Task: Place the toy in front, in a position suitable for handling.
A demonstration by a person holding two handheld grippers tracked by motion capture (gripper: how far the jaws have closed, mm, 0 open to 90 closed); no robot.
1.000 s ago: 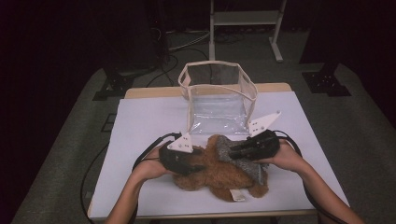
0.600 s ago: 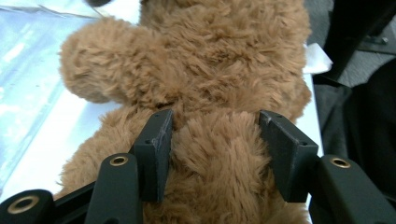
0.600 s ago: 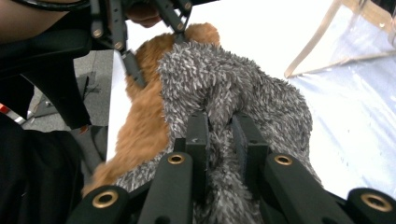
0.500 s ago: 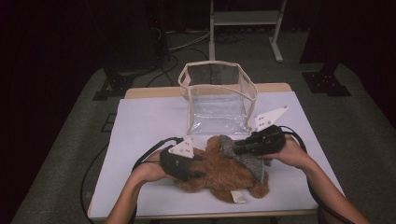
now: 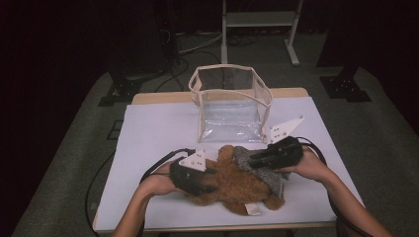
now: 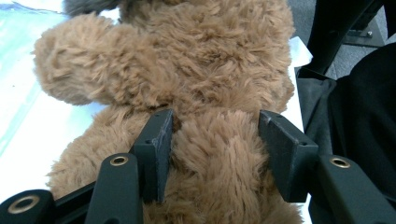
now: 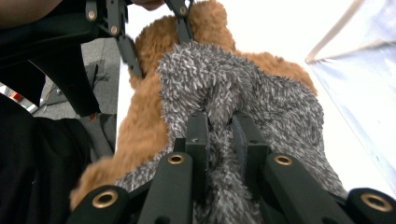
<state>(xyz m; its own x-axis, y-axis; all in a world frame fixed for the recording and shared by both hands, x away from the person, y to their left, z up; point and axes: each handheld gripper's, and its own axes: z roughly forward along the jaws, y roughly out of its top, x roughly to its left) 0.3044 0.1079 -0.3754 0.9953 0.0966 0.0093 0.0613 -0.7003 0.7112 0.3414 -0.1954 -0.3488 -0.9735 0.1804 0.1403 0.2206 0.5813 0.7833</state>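
A brown plush bear lies on the white table near its front edge, with a grey fuzzy garment on its upper part. My left gripper comes in from the left and is shut on the bear; in the left gripper view its jaws squeeze a thick fold of the bear's brown fur, left gripper. My right gripper reaches in from the right and is shut on the grey garment; in the right gripper view the right gripper pinches a bunch of the grey pile.
A clear plastic bag with beige trim stands open-topped behind the bear, at the table's middle back. Cables trail from both grippers over the table's front. A metal stand is on the floor beyond the table.
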